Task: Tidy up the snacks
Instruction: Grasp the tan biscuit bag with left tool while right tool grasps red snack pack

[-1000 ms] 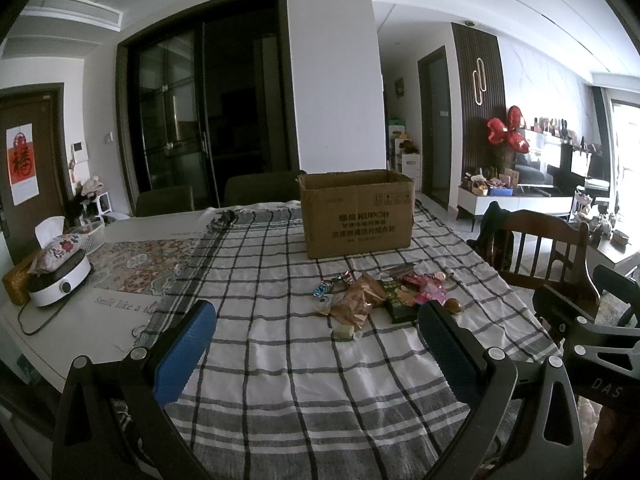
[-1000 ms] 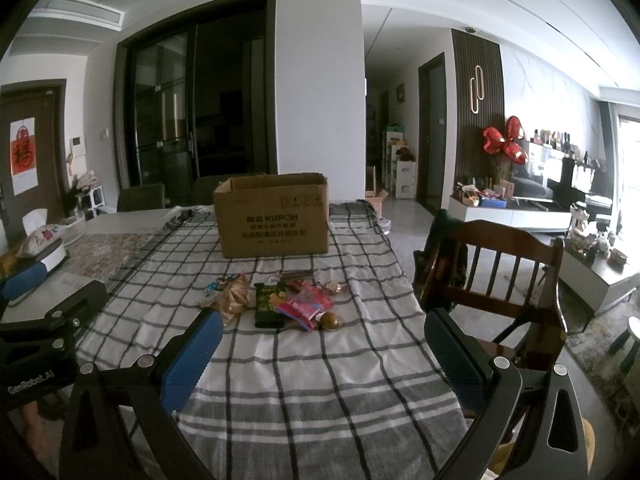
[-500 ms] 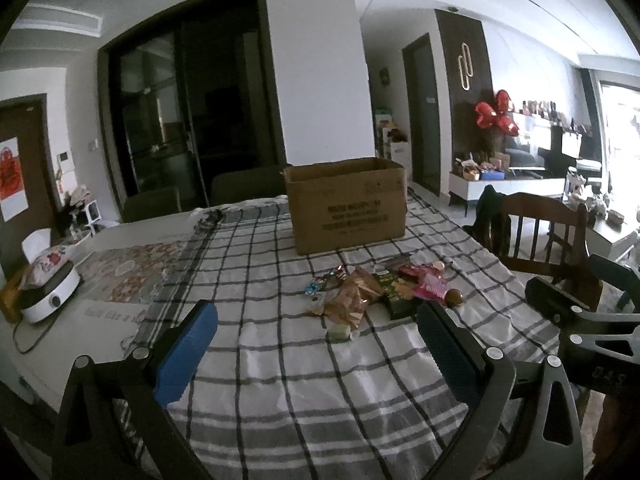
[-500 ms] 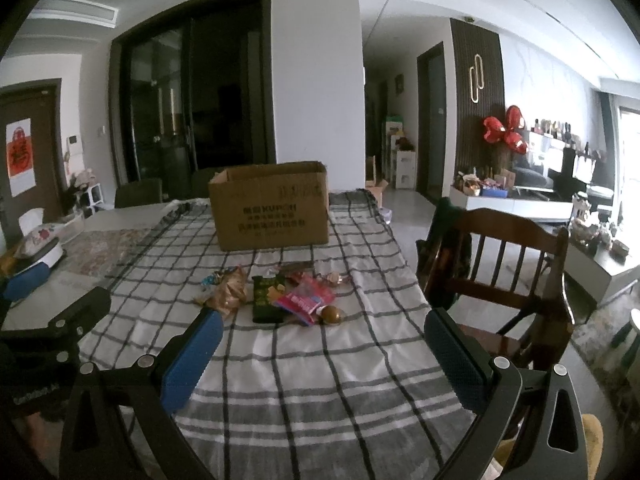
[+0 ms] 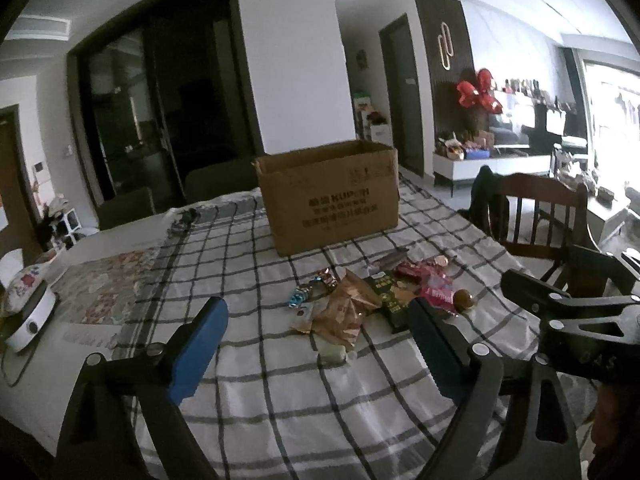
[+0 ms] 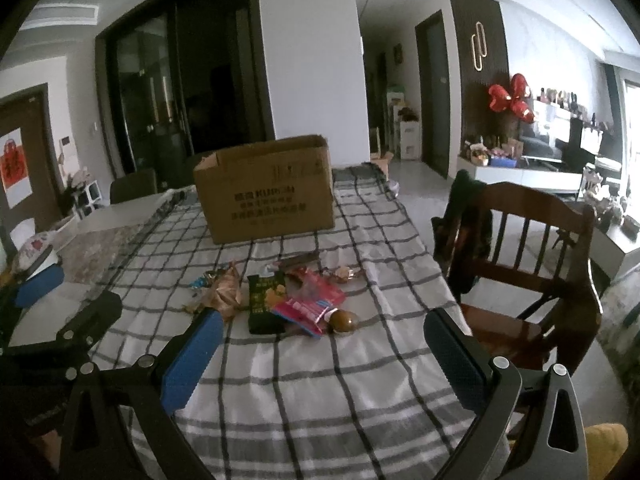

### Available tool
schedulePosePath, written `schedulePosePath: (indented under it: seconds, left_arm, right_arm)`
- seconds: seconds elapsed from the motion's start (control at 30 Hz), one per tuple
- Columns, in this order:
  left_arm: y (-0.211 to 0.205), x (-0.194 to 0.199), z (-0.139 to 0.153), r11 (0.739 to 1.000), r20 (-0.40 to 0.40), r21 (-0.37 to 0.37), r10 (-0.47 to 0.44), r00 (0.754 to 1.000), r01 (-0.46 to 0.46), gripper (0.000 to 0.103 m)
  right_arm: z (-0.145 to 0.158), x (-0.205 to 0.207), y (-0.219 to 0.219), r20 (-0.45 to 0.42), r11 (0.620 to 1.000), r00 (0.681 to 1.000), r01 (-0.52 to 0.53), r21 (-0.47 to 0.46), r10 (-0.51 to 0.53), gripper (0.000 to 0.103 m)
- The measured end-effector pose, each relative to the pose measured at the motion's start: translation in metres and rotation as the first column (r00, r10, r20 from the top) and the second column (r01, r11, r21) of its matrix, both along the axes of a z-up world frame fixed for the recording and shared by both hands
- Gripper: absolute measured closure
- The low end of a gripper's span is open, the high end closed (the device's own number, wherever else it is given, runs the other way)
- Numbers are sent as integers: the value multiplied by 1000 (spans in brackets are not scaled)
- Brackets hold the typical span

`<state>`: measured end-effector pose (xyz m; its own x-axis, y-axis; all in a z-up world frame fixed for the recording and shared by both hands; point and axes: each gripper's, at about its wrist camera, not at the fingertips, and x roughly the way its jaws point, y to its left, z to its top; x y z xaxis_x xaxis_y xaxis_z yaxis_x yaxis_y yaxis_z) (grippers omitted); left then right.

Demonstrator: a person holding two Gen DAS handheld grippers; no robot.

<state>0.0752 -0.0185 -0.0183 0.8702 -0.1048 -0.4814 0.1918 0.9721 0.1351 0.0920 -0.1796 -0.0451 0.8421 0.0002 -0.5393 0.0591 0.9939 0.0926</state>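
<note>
Left wrist view: the left gripper (image 5: 316, 338) hangs over the near part of the surface (image 5: 248, 396), which wears a checked cloth. Its jaws are closing but spread wide with nothing between them, only cloth and the pale wrapper (image 5: 331, 353) farther on. The snacks (image 5: 372, 300) lie in a loose heap mid-surface, among them a crumpled brown bag (image 5: 342, 312), a dark green packet (image 5: 390, 300), a pink packet (image 5: 436, 292) and a round brown item (image 5: 463, 299) at the heap's right end. Beyond them, an open cardboard box (image 5: 330, 196) stands upright. The right gripper (image 5: 568, 312) shows at the right edge, its jaws not readable here. A wooden chair (image 5: 544, 216) stands right of the surface.

Right wrist view: the right gripper (image 6: 320, 354) has its jaws released and wide apart, gripping nothing. The heap of snacks (image 6: 280, 296) lies just beyond its left finger (image 6: 192, 360), apart from it. The box (image 6: 266, 188) stands farther back. Part of the left gripper (image 6: 64, 332) shows at the left edge.
</note>
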Motion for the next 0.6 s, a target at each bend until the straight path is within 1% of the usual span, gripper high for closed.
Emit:
schedulePosePath:
  seconds: [0.1,0.17,0.27,0.33,0.43,0.5,0.57,0.6]
  left_arm:
    - [-2,14,-8,1000,-17,17,-22,1000,23,13]
    - [-1,24,-14,999,-41,16,-38,998,39,15]
    - [0,39,-25,998,-71,22,-57,996,59,18]
    - [-1,49,-34,996,-89,31,-75,993,78,19]
    - [-2,63,-44,994,-107,47,-97,989,103,21]
    - [-3,72,-51,991,-124,51,-114,986,121,21]
    - [-5,79,-56,990,-139,50,-126,982,134,22]
    - [-6,83,-59,989,-148,50,-131,980,139,23]
  right_arm:
    - [-7,15,2,-26,1000,1000,-4,7,4,2]
    - [-14,26,4,-50,1000,999,-10,16,11,6]
    - [-26,41,8,-86,1000,996,-18,20,20,7]
    - [-32,50,10,-103,1000,994,-19,17,21,10]
    - [-44,65,13,-132,1000,991,-18,17,20,11]
    - [-50,73,13,-150,999,989,-18,28,22,16]
    - [-56,81,12,-163,999,986,-9,41,16,18]
    - [-58,84,11,-168,999,986,0,48,8,21]
